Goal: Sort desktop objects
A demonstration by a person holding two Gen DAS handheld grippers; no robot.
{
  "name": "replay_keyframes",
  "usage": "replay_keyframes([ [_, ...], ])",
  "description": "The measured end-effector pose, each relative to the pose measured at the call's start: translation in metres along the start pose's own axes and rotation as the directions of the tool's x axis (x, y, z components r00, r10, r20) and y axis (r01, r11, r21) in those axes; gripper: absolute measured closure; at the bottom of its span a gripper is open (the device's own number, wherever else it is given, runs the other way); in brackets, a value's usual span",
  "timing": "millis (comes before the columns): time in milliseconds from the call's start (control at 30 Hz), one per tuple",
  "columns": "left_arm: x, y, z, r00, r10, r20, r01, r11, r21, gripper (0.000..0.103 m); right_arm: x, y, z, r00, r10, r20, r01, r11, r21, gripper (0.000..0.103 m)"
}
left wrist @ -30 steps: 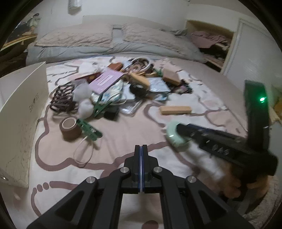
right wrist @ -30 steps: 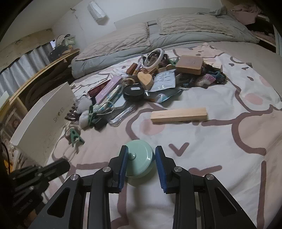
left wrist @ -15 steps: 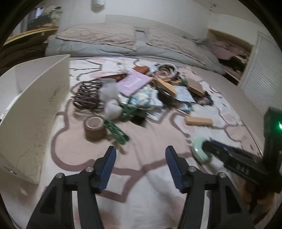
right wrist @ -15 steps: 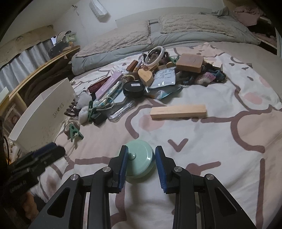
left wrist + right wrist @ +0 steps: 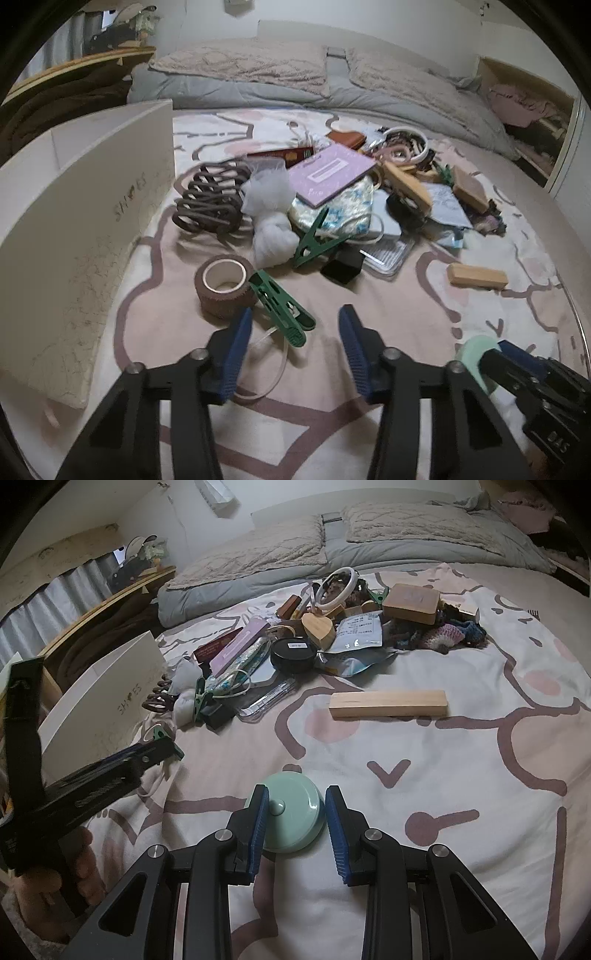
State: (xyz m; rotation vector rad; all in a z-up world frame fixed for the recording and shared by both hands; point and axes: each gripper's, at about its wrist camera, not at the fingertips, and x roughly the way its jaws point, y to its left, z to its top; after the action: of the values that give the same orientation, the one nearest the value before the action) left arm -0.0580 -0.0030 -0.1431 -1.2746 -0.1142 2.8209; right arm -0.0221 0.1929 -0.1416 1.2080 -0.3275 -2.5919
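You have a bed sheet with brown line drawings and pink patches under everything. At far left stands a white shoe box, its printed side facing the pile. The heap of clutter lies far from you in the middle: a lilac booklet, a brown wire rack, a black round tin and a wooden heart among it. A pale wooden block lies alone, nearer than the heap and to its right.

Your right gripper has its 2 blue pads pressed on either side of a mint-green round disc; the disc is smooth and glossy, with a small raised knob in its centre, and it rests on the sheet at the near middle.

Your left gripper is partly open and its jaws are closing with only the sheet and a loop of clear tubing below them. Just beyond its left pad sit a brown tape roll and, touching the roll, a green clothes peg.
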Motion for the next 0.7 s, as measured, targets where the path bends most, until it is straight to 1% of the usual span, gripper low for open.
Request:
replay_keyframes([
  [33, 0.003, 0.001, 0.0, 1.0, 0.001, -0.008, -0.001, 1.0, -0.004, 0.062, 0.0, 0.0, 0.0, 1.0, -0.001, -0.001, 0.001, 1.0, -0.002, 0.071],
  [67, 0.006, 0.001, 0.0, 1.0, 0.005, -0.014, -0.006, 1.0, -0.005, 0.069, 0.001, 0.0, 0.0, 1.0, -0.002, -0.002, 0.002, 1.0, -0.004, 0.071],
  [100, 0.008, 0.002, 0.001, 1.0, 0.017, -0.015, -0.017, 1.0, -0.008, 0.08, 0.001, 0.0, 0.0, 1.0, -0.001, -0.002, 0.001, 1.0, -0.004, 0.071],
  [167, 0.011, 0.004, 0.001, 0.999, 0.024, -0.022, -0.024, 1.0, -0.014, 0.088, 0.0, 0.0, -0.001, 1.0, -0.001, -0.002, 0.001, 1.0, -0.004, 0.071],
  [333, 0.009, 0.01, 0.001, 0.999, -0.014, -0.03, 0.013, 0.999, -0.039, 0.089, -0.001, -0.001, -0.001, 1.0, -0.012, 0.006, 0.012, 1.0, 0.001, 0.071],
  [400, 0.005, 0.01, 0.0, 0.999, -0.028, -0.024, 0.028, 0.999, -0.034, 0.09, 0.0, -0.002, -0.001, 1.0, -0.021, 0.008, 0.021, 1.0, 0.002, 0.071],
  [500, -0.001, 0.007, -0.003, 0.998, -0.063, -0.024, 0.063, 0.998, -0.022, 0.09, -0.003, -0.002, 0.0, 1.0, -0.014, 0.019, 0.014, 1.0, 0.001, 0.071],
  [567, -0.007, 0.006, -0.008, 0.996, -0.089, -0.024, 0.089, 0.996, -0.008, 0.09, -0.004, -0.002, 0.0, 1.0, -0.008, 0.026, 0.008, 1.0, -0.004, 0.071],
  [700, -0.015, 0.005, -0.017, 0.993, -0.118, -0.029, 0.119, 0.993, 0.011, 0.09, -0.003, -0.004, 0.001, 1.0, -0.008, 0.02, 0.008, 1.0, 0.002, 0.07],
])
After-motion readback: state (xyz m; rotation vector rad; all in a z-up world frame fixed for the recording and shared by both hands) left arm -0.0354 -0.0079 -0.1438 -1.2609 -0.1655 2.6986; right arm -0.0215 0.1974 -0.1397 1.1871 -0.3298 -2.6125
